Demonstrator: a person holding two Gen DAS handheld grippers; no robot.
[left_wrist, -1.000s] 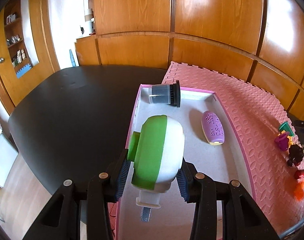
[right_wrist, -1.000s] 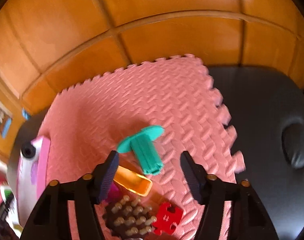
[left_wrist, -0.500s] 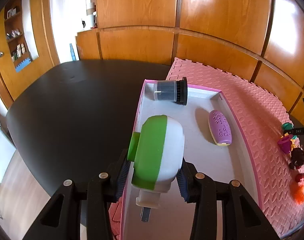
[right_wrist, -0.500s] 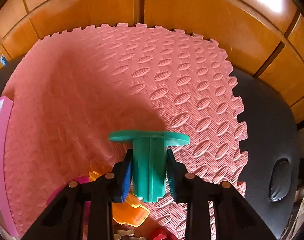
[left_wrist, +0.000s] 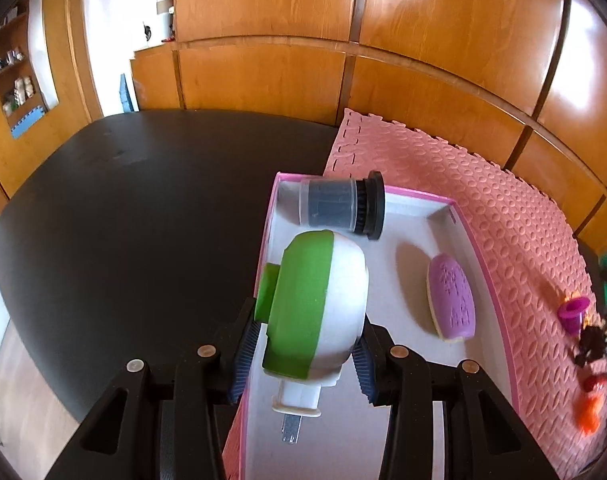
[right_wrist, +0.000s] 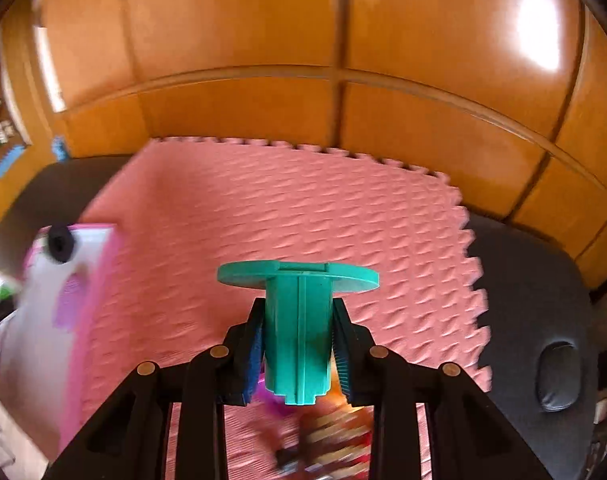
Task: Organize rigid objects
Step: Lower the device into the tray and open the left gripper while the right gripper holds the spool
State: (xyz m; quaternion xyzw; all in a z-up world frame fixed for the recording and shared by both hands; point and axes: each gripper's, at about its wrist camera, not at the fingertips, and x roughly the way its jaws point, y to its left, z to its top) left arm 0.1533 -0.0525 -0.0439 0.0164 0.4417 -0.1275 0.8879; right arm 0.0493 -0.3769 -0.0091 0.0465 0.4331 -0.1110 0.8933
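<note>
Left gripper [left_wrist: 303, 354]: was closed on a green-and-white plug-in device [left_wrist: 317, 306], the blue pads pressed against both of its sides; a metal prong was seen below its white base.
Device position: was held above the near left part of the pink-rimmed tray [left_wrist: 499, 304], partly over the tray's left wall.
Black table [left_wrist: 135, 220]: was seen left of the tray in the left wrist view.
Tray contents, left wrist view: a grey cylinder with a black ribbed cap [left_wrist: 343, 208] lay on its side at the far end; a purple oval block [left_wrist: 451, 300] lay flat towards the right wall, apart from the cylinder.
Pink foam mat [left_wrist: 515, 208]: was seen under and right of the tray.
Small toys, left wrist view only: a magenta cup [left_wrist: 575, 310], a dark knobbly piece [left_wrist: 591, 344] and red-orange pieces [left_wrist: 591, 418] lay on the mat at the right edge.
Right gripper [right_wrist: 299, 348]: was closed on the ribbed stem of a teal flanged spool [right_wrist: 297, 320], its flat disc pointing away from the camera.
Spool position: was held clear above the mat, right of the tray.
Right wrist view only: the tray appeared blurred at the left edge; blurred toys lay beneath the fingers.
</note>
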